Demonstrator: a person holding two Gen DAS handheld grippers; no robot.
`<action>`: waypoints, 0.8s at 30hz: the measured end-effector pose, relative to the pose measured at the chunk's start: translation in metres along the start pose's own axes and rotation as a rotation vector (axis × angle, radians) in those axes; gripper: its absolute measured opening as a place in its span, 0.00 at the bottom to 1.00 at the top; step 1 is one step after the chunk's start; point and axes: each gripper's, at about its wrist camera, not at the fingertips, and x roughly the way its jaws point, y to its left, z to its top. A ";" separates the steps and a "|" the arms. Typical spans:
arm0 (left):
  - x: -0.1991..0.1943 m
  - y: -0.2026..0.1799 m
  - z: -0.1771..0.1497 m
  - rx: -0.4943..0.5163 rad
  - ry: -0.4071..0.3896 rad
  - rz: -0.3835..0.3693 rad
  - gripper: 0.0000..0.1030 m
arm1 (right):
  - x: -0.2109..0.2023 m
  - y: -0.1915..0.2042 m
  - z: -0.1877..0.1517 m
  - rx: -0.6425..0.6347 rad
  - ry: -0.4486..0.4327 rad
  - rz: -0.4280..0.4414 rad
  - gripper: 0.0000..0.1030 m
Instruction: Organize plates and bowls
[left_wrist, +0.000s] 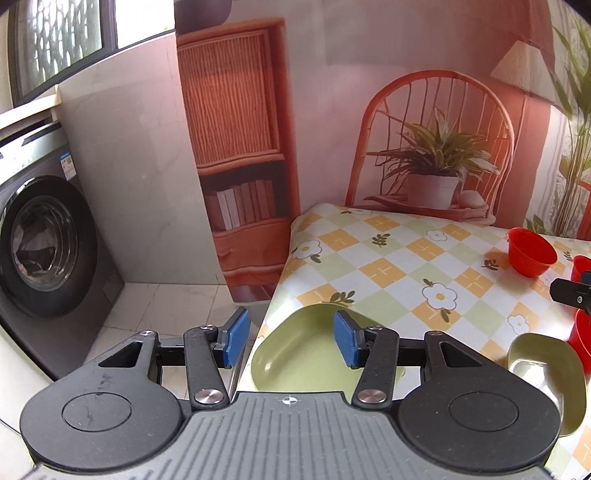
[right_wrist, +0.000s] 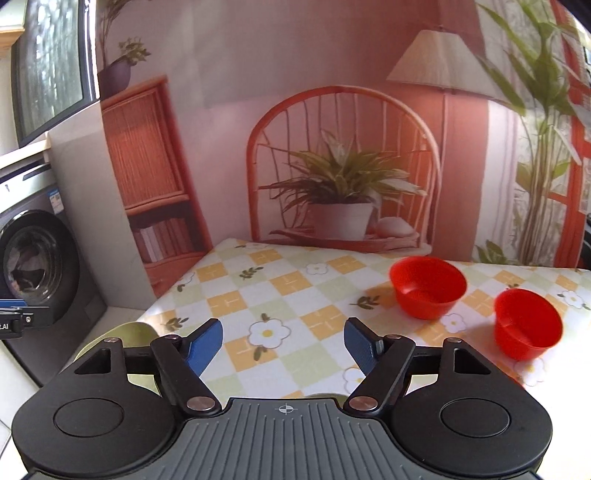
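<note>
Checkered table (left_wrist: 388, 266) holds a green plate (left_wrist: 306, 354) beneath the spread left hand-held gripper (left_wrist: 291, 338).

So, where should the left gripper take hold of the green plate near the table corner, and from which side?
Probably the near rim of the green plate, where it curves upward. It lies flat at the corner of the table, so only the raised edge gives the fingers something to pinch. The left gripper is open just above that side, so lower it from the near edge, one finger inside and one outside.
</note>
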 end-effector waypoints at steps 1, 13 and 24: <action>0.006 0.006 -0.004 -0.015 0.014 -0.002 0.51 | 0.007 0.008 -0.001 -0.010 0.006 0.009 0.66; 0.063 0.046 -0.042 -0.172 0.134 -0.006 0.44 | 0.090 0.084 -0.019 -0.087 0.135 0.071 0.54; 0.084 0.044 -0.053 -0.223 0.170 -0.045 0.31 | 0.131 0.110 -0.032 -0.099 0.242 0.134 0.40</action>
